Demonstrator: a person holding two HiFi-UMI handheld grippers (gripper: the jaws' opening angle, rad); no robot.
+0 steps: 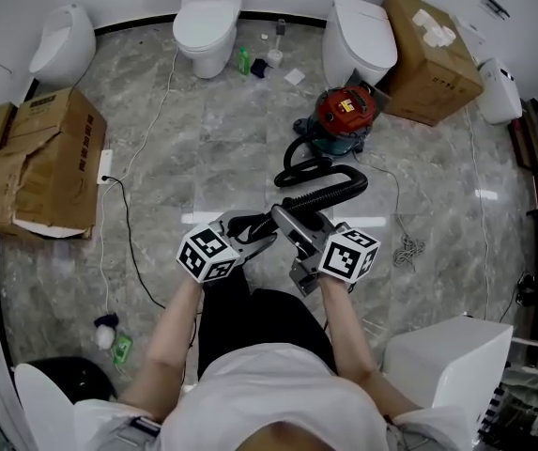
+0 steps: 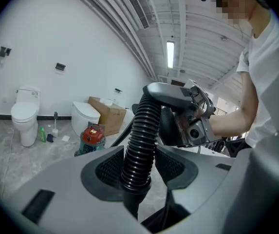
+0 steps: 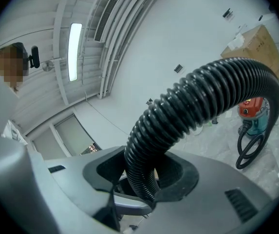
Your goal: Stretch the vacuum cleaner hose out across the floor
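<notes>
Holding the ribbed black hose [image 1: 334, 193] clenched in the jaws of my left gripper [image 2: 138, 174] and right gripper [image 3: 143, 179], its far loop on the floor [image 1: 212, 148] by the red vacuum cleaner [image 1: 345, 116], I judge it light and springy, best gripped across its ridges.

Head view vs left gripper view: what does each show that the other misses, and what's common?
Head view only: the crushed cardboard box at left, the urinal, the power strip. Left gripper view only: the ceiling light and the ceiling vent. Both: the red vacuum cleaner, the black hose, and the left gripper and right gripper, each shut on that hose.
</notes>
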